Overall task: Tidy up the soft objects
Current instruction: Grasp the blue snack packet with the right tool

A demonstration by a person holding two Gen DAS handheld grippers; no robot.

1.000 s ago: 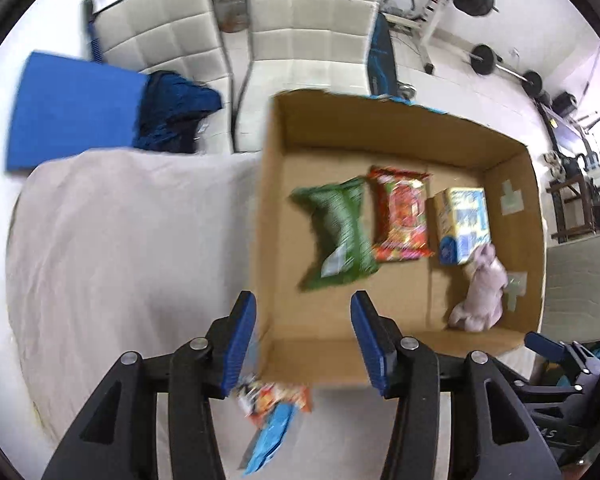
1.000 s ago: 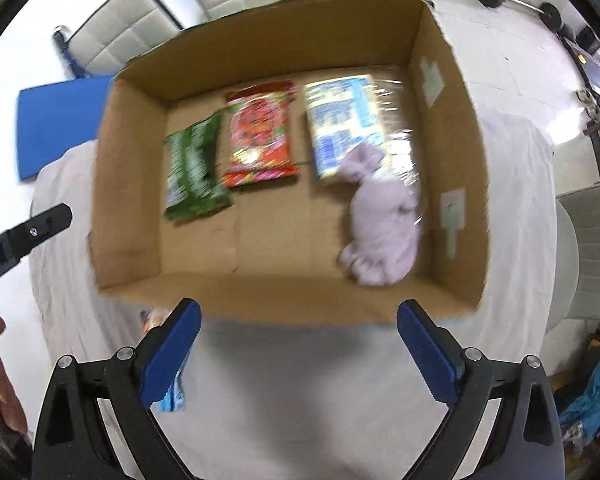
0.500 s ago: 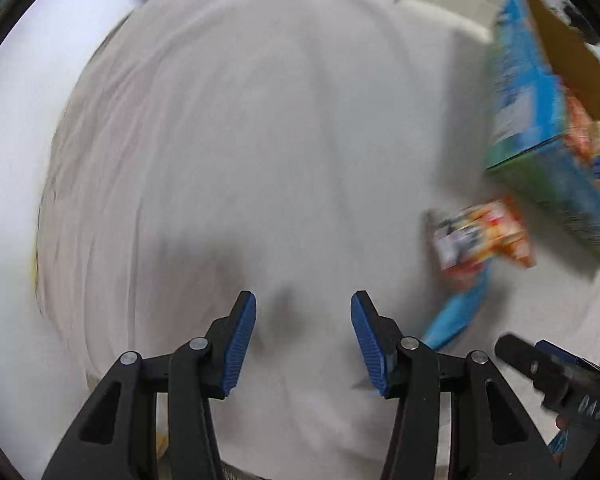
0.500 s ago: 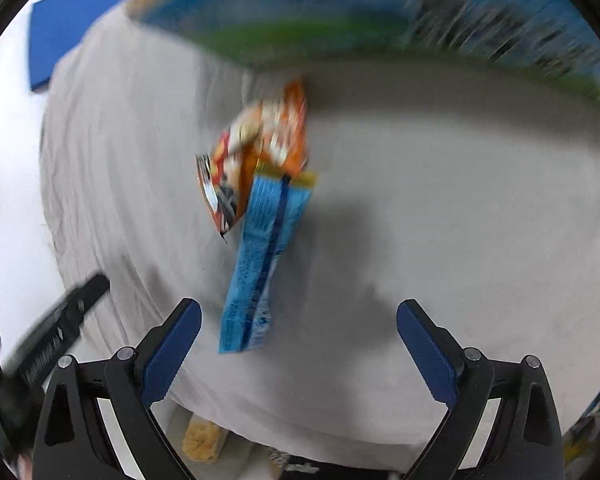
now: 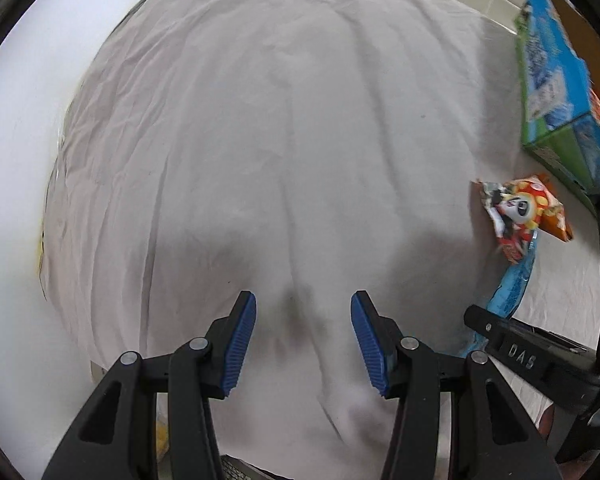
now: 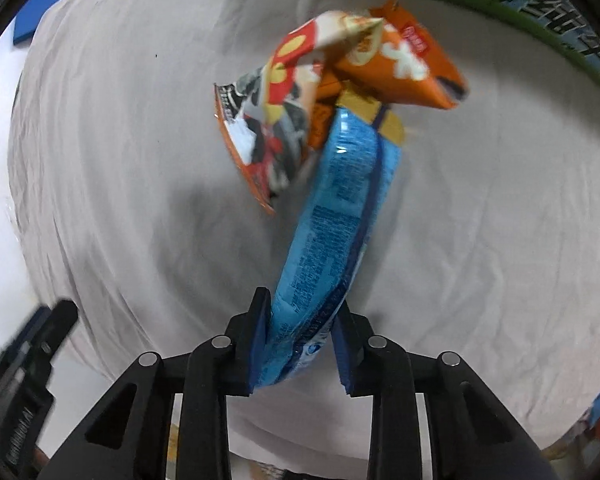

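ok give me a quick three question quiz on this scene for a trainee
1. True or false: the right hand-held gripper is shut on the blue packet.
2. The left hand-held gripper is: A) holding the orange snack bag B) open over the cloth C) inside the box.
3. Fill in: the blue packet's far end touches the ____ snack bag.

Key: 1 true; 2 B; 3 orange.
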